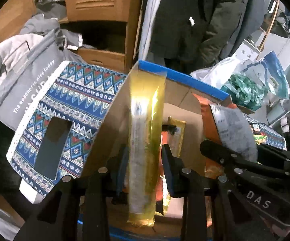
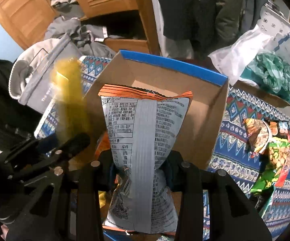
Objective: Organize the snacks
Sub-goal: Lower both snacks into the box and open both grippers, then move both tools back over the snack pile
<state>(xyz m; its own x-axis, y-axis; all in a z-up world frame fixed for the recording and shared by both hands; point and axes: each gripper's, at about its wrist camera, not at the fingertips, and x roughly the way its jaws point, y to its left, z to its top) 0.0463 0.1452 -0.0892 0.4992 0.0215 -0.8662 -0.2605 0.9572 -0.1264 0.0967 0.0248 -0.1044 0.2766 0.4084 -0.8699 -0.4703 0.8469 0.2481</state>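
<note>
A gold snack packet stands upright between the fingers of my left gripper, over an open cardboard box with a blue rim. The packet is blurred and a thin gap shows beside the right pad. Another gold packet lies inside the box. My right gripper is shut on a grey and orange chip bag, pinching it at the waist above the box. The left gripper and its packet show at the left of the right wrist view.
The box sits on a blue patterned cloth. Several loose snack bags lie on the cloth at the right. A grey tote and clothes are at the left, plastic bags at the back right. A person in a dark coat stands behind.
</note>
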